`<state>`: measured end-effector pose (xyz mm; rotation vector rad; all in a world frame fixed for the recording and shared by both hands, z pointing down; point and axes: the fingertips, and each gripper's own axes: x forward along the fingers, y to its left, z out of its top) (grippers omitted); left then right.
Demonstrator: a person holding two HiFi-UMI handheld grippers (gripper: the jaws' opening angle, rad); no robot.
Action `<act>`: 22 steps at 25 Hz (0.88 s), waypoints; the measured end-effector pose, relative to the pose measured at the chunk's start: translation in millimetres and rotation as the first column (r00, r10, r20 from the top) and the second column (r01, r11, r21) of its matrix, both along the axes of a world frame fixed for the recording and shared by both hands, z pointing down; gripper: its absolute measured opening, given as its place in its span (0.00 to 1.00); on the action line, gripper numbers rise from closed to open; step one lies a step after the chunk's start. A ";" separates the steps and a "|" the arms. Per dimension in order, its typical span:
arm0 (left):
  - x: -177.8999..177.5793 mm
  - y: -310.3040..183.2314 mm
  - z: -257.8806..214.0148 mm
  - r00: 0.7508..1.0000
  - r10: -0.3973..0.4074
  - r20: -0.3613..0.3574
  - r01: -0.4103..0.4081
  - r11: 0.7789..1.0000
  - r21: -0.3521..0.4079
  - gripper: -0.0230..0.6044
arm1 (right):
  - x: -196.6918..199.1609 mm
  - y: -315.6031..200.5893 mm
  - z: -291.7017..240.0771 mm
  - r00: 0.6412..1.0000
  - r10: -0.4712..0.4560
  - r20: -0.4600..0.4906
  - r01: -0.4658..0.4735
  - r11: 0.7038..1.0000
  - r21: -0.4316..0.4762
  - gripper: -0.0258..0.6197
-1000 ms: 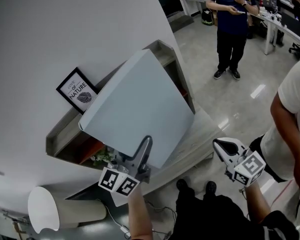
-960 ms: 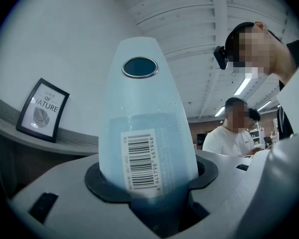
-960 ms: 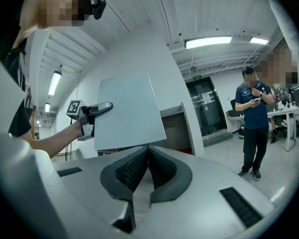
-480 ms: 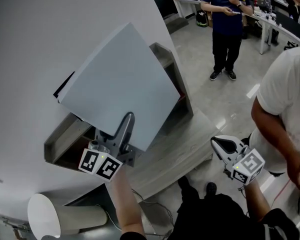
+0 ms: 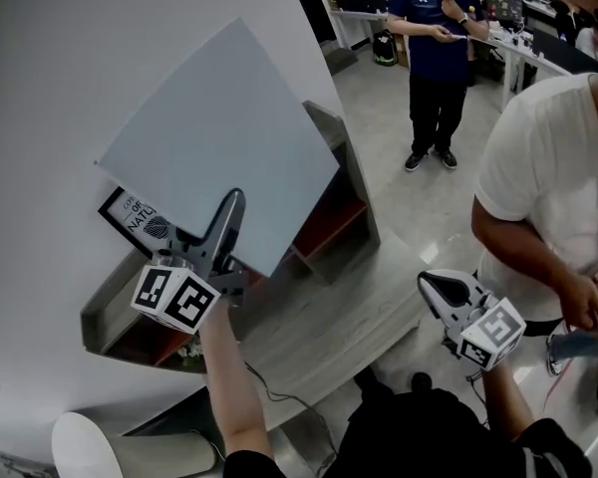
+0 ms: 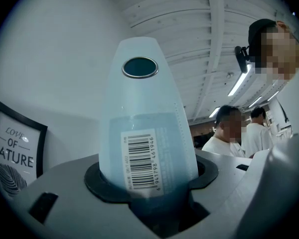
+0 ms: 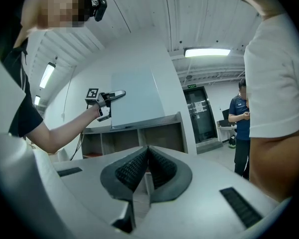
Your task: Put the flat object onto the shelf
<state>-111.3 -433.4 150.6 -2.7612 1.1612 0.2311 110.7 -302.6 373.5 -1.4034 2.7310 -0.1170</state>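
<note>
Standing upright, flat panel (image 5: 219, 137) sits clamped in left gripper (image 5: 229, 217).

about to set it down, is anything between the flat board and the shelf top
Yes. A framed picture stands on top of the shelf against the wall, just under the lower left edge of the flat board held in the left gripper. Nothing else visible is in the way.
</note>
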 end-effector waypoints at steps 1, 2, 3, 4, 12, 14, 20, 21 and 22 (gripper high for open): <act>-0.6 -6.3 -3.6 1.000 0.003 0.001 -0.003 1.000 0.002 0.52 | -1.0 -1.6 -0.8 1.000 0.007 0.001 -0.007 1.000 0.001 0.06; -0.6 -12.7 -7.0 1.000 0.006 0.004 -0.006 1.000 0.005 0.52 | -1.5 -3.2 -1.7 1.000 0.015 0.002 -0.015 1.000 0.002 0.06; 0.0 -19.3 -10.0 1.000 0.010 0.008 -0.010 1.000 0.009 0.52 | -1.7 -4.7 -2.7 1.000 0.024 0.003 -0.024 1.000 0.003 0.06; 1.0 -26.0 -12.4 1.000 0.016 0.012 -0.016 1.000 0.014 0.52 | -1.7 -5.9 -3.5 0.999 0.035 0.005 -0.035 0.999 0.003 0.06; 5.8 -80.1 -10.7 0.999 0.036 0.036 -0.036 0.999 0.000 0.52 | -1.9 -11.1 -0.3 0.995 0.101 0.005 -0.101 0.995 -0.017 0.06; 5.1 -89.7 -7.2 0.999 0.036 0.040 -0.036 0.999 -0.007 0.52 | -5.2 -13.8 -0.1 0.994 0.106 0.000 -0.106 0.994 -0.016 0.06; 4.1 -112.8 1.9 0.998 0.038 0.054 -0.037 0.999 -0.017 0.52 | -19.6 -21.5 3.8 0.994 0.108 -0.011 -0.108 0.994 -0.022 0.06; 3.9 -115.9 2.6 0.998 0.038 0.057 -0.037 0.999 -0.015 0.52 | -22.1 -23.0 4.6 0.994 0.107 -0.012 -0.107 0.994 -0.024 0.06; 3.6 -119.2 3.1 0.997 0.038 0.061 -0.037 0.999 -0.013 0.52 | -24.8 -24.5 5.1 0.994 0.106 -0.013 -0.106 0.994 -0.029 0.06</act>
